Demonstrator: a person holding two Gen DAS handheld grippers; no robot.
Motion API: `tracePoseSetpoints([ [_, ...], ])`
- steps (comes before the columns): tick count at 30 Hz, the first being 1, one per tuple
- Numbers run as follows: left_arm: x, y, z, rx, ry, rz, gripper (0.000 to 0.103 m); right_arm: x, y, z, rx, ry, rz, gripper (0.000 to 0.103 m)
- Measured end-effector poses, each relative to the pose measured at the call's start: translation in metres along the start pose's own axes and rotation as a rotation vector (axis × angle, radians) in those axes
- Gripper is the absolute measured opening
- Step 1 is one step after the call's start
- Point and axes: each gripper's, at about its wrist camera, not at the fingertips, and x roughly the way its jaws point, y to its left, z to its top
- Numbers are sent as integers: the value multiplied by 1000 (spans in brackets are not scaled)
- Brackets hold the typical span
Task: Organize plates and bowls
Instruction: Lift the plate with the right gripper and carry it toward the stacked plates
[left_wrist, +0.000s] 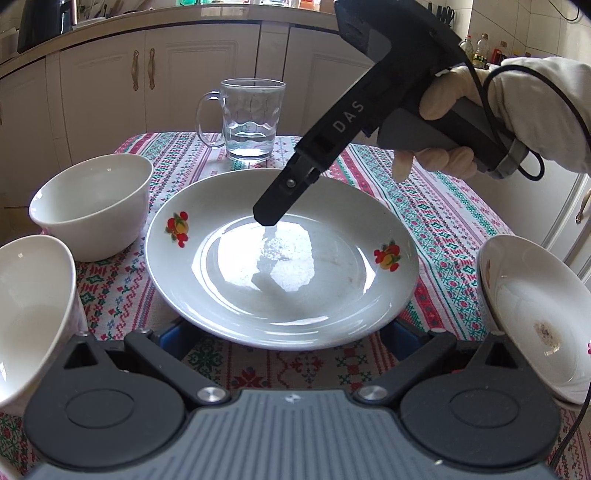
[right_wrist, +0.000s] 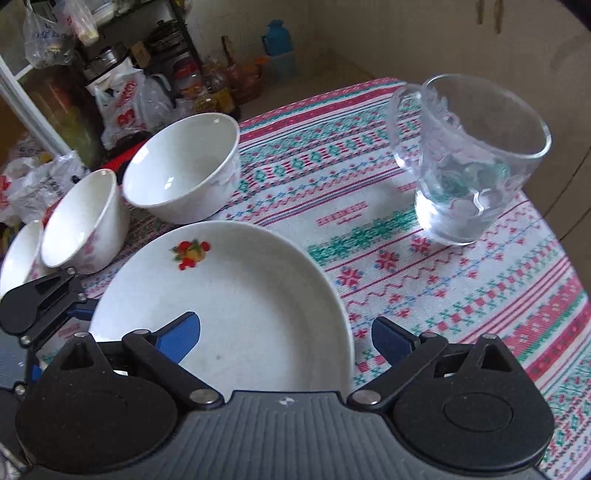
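Left wrist view, contents as recorded. Item one: large plate (left_wrist: 282, 258) with fruit decals, flat on the desk (left_wrist: 443, 206) under its patterned cloth, central, nothing stacked on or under it as far as could be seen. Item two: white bowl (left_wrist: 92, 206) upright, just beside the plate's left rim. Item three: second bowl (left_wrist: 33, 314) at the near left edge, apart from the first. Item four: smaller plate (left_wrist: 535, 314) with a brown stain, at the near right, appearing tilted (fisheye edge, so not certain). Item five: glass mug (left_wrist: 247, 118) with a little water, behind the plate.

Right gripper (left_wrist: 266, 216) hovered over the plate's far half, held in a gloved hand (left_wrist: 480, 122); from its own wrist camera its blue-padded fingers (right_wrist: 181, 336) were spread wide and empty, one above the plate and the other over the cloth beyond its right rim. Left gripper (left_wrist: 282, 332): fingers mostly hidden under the plate's near rim, blue pads showing at both sides, wide apart, gripping nothing.

Right wrist view added a third bowl (right_wrist: 18, 254), small, at the far left edge.

Progress, judged: barely begun. All pieces lay separate; no bowls nested, no plates stacked. Remaining: gather the plates together and nest the bowls.
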Motion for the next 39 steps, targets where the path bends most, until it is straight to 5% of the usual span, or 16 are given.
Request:
tracePoseSetpoints([
  [13,-1,-2,-1,14,-5,15,101,5,-9,10,35,60,172,101],
  [39,-29,-18,1,136,5,5,99,-28,14,-11,79,3,140,101],
])
